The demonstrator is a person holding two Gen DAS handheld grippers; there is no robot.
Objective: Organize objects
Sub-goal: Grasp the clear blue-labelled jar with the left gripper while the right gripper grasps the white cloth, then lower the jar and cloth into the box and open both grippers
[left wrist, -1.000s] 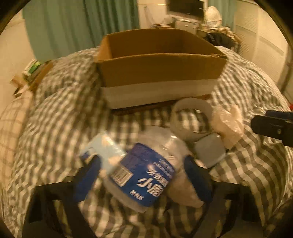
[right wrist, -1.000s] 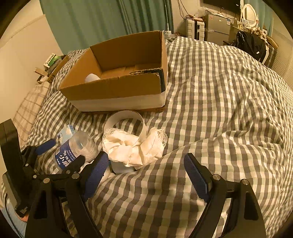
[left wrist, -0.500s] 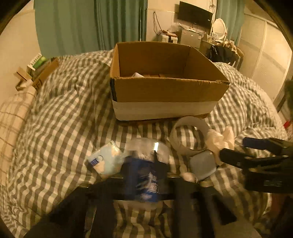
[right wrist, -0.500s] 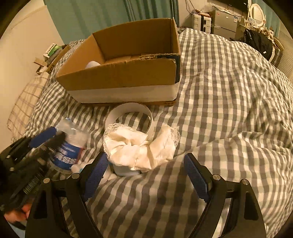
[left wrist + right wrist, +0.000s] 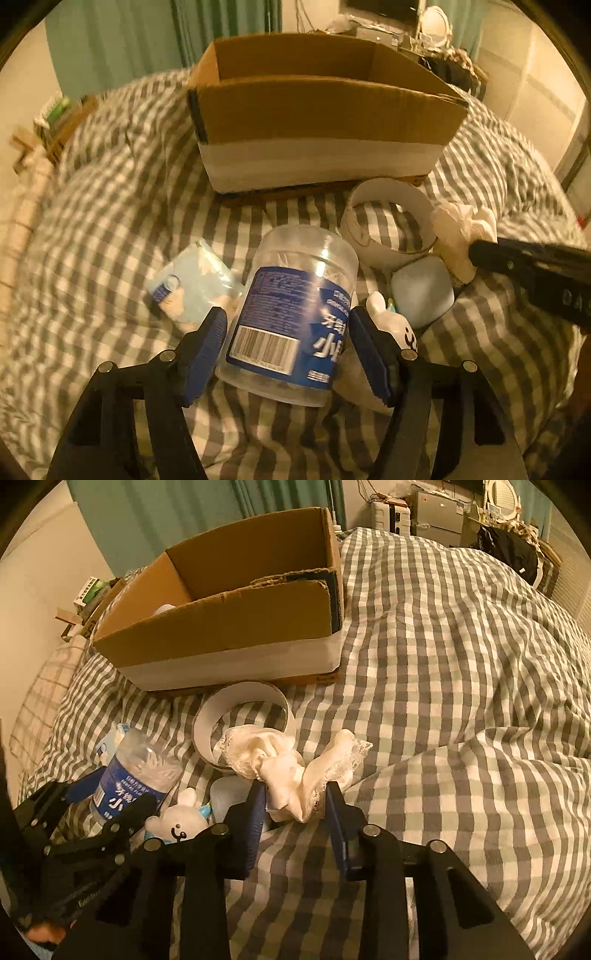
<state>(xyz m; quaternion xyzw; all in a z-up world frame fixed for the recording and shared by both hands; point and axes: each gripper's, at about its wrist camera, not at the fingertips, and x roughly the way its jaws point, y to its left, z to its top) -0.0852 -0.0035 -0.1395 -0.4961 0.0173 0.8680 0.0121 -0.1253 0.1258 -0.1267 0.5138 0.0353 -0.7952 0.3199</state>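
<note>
My left gripper (image 5: 290, 334) is shut on a clear plastic jar with a blue label (image 5: 295, 306), held above the checked bedcover; the jar also shows in the right wrist view (image 5: 136, 775). My right gripper (image 5: 295, 801) is closed on a white lace cloth (image 5: 291, 764), which also shows in the left wrist view (image 5: 461, 229). An open cardboard box (image 5: 317, 122) stands behind on the bed and shows in the right wrist view (image 5: 236, 616) too.
On the bedcover lie a white tape ring (image 5: 388, 221), a pale blue pouch (image 5: 423, 291), a white bunny toy (image 5: 181, 821) and a blue tissue pack (image 5: 192, 284). A small white object (image 5: 164, 609) lies in the box. Shelves and clutter stand behind the bed.
The left gripper has lifted the jar slightly and turned it more upright. The right gripper moved forward and closed from wide open onto the lace cloth.
</note>
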